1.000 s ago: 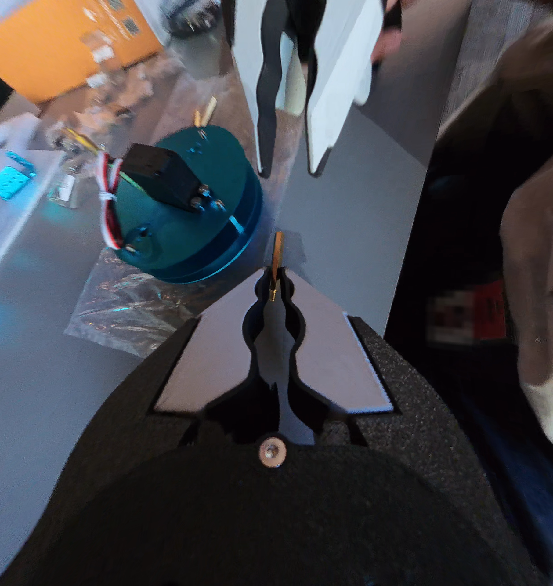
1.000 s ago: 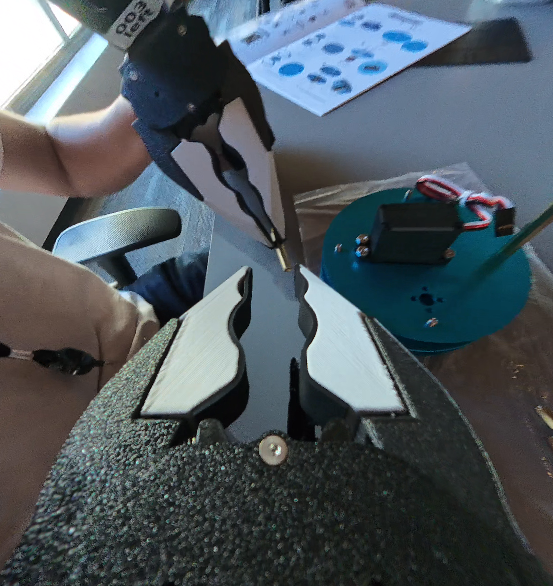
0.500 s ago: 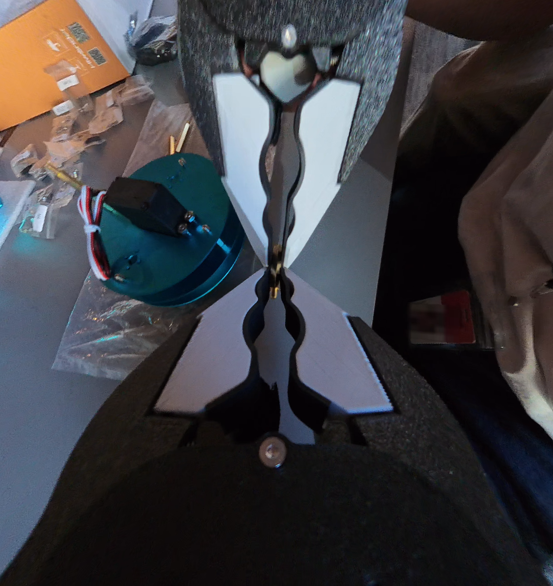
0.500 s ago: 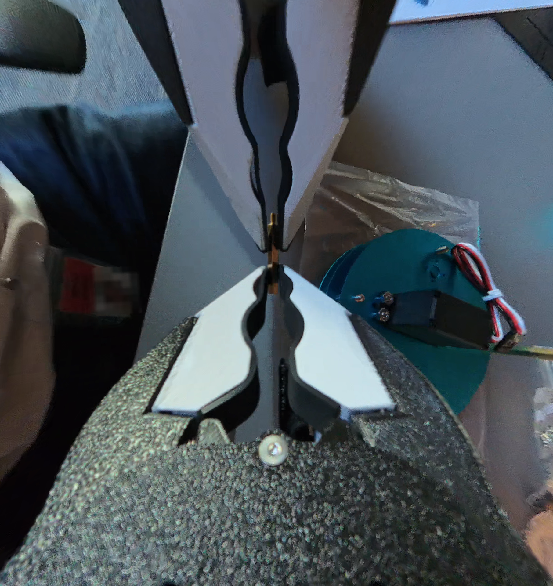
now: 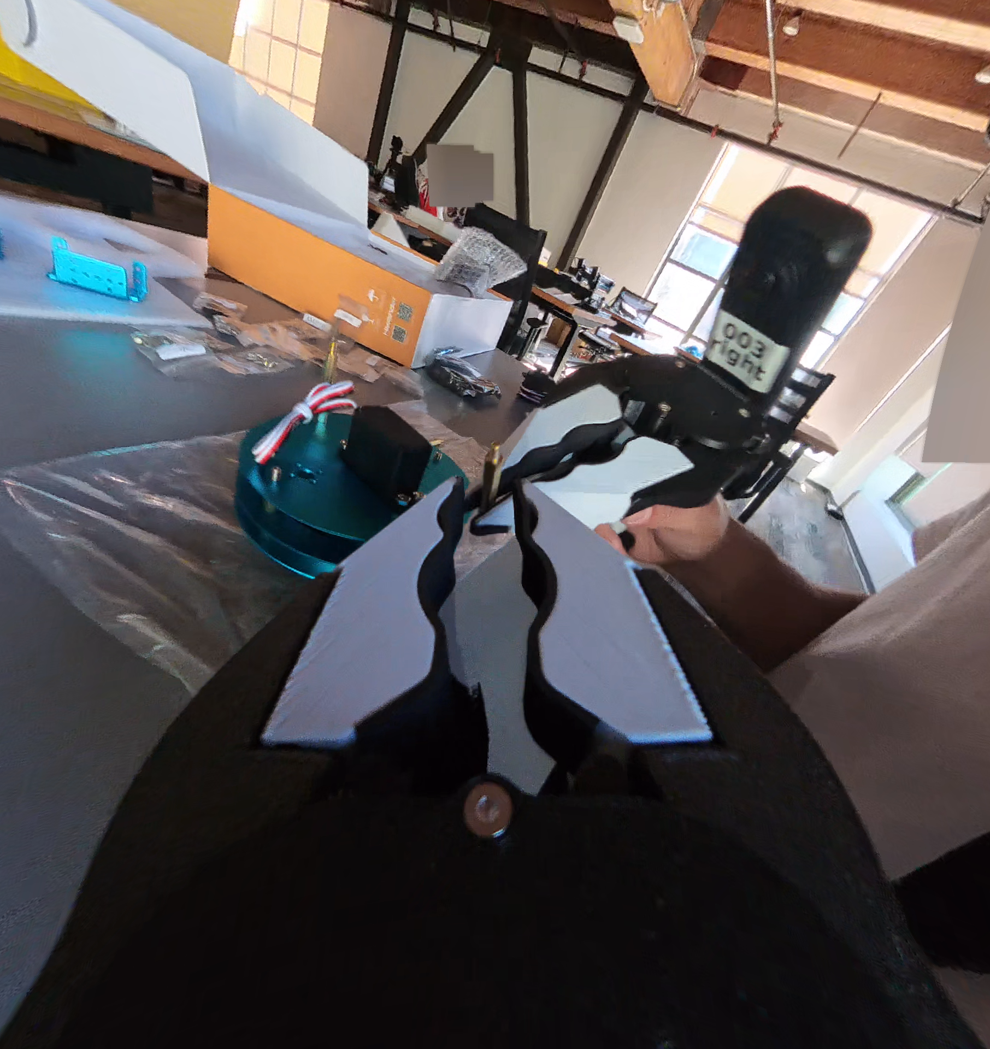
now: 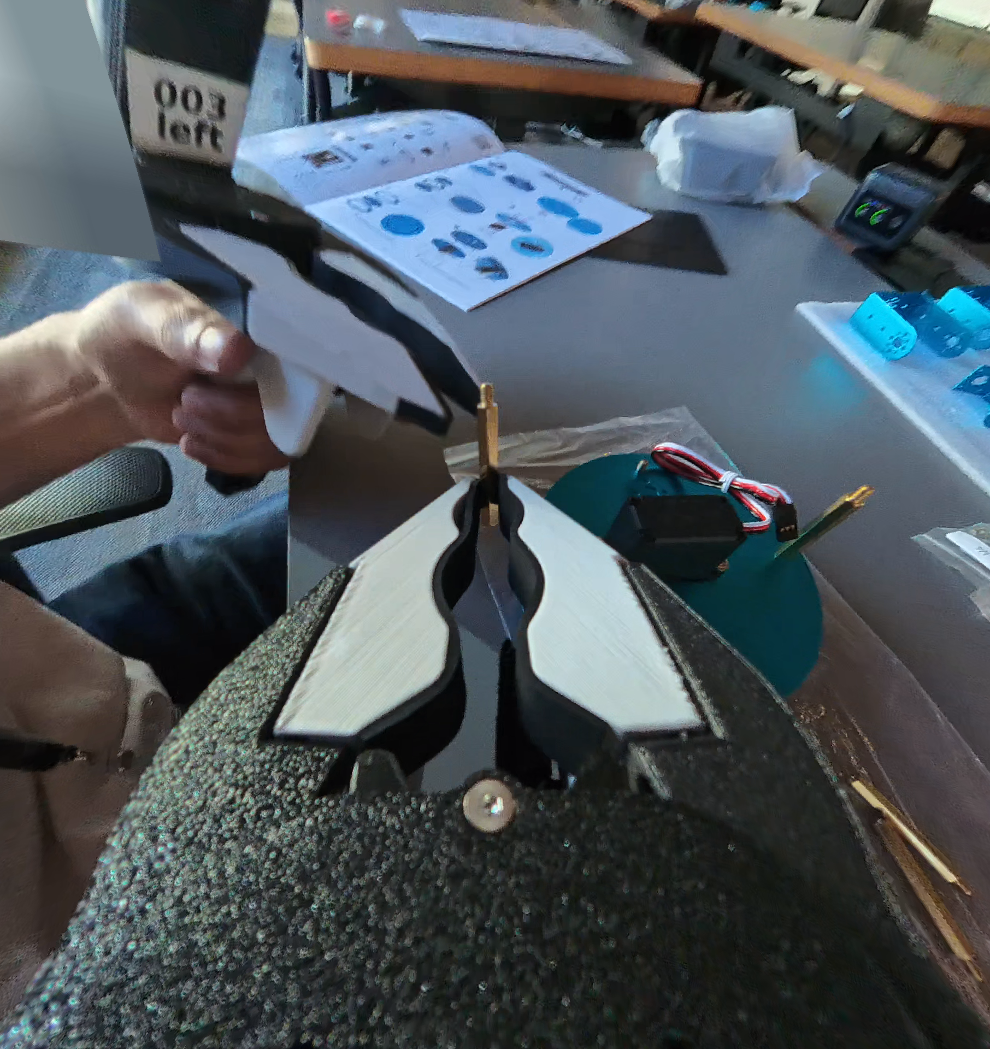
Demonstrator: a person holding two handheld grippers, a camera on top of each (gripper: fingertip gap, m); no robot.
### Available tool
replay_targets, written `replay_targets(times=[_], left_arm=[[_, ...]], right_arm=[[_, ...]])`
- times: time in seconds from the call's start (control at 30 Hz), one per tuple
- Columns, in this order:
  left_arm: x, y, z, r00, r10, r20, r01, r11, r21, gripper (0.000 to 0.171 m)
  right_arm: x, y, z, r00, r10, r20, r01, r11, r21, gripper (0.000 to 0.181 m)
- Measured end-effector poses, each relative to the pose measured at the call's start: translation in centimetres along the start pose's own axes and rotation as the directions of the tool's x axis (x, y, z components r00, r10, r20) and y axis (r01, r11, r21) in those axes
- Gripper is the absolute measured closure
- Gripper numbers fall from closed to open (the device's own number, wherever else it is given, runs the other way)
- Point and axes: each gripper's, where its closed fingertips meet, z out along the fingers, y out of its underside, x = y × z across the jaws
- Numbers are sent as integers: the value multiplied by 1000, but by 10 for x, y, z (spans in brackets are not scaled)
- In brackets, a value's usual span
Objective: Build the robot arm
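The right gripper (image 6: pixel 487 488) pinches a slim brass standoff post (image 6: pixel 487 431) upright at its fingertips, just beside the round teal metal disc (image 6: pixel 765 613), which lies on clear plastic film (image 5: pixel 112 511) and carries a black servo block (image 6: pixel 674 533). The left gripper (image 5: pixel 484 499) hovers near the disc, jaws parted and empty, close by the post.
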Motion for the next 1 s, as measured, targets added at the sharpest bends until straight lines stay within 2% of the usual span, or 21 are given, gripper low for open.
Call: replay_targets(times=[0.17,0.23,0.33,0.43,0.5,0.63,0.77,0.8,1.0], left_arm=[[-2,-1,14,998,-57,12,57,998,5,155],[-3,-2,18,997,-72,-1,72,997,-5,168],[-7,-2,21,997,-76,24,77,996,-47,168],[-11,-16,13,997,-12,75,14,1000,-26,166],[-21,-16,11,990,18,138,-9,998,-63,160],[-21,8,25,993,49,106,-27,979,-201,157],[-21,10,35,992,75,104,-52,978,-204,160],[-23,9,37,991,80,107,-56,977,-206,166],[-25,15,44,978,181,105,-145,948,-285,167]], right_arm=[[-2,3,7,996,-58,-68,57,998,-11,177],[-4,6,11,997,-57,-53,55,998,-44,177],[4,6,12,994,-54,-96,50,998,-47,177],[15,5,7,990,-1,-140,-3,1000,-28,177],[24,8,5,983,-1,-184,-6,999,-36,177],[28,9,3,977,-24,-213,16,999,-39,177],[31,17,8,969,-82,-231,60,993,-101,177],[31,19,9,969,-92,-231,68,992,-110,177],[31,28,9,982,-15,-187,-13,989,-149,177]])
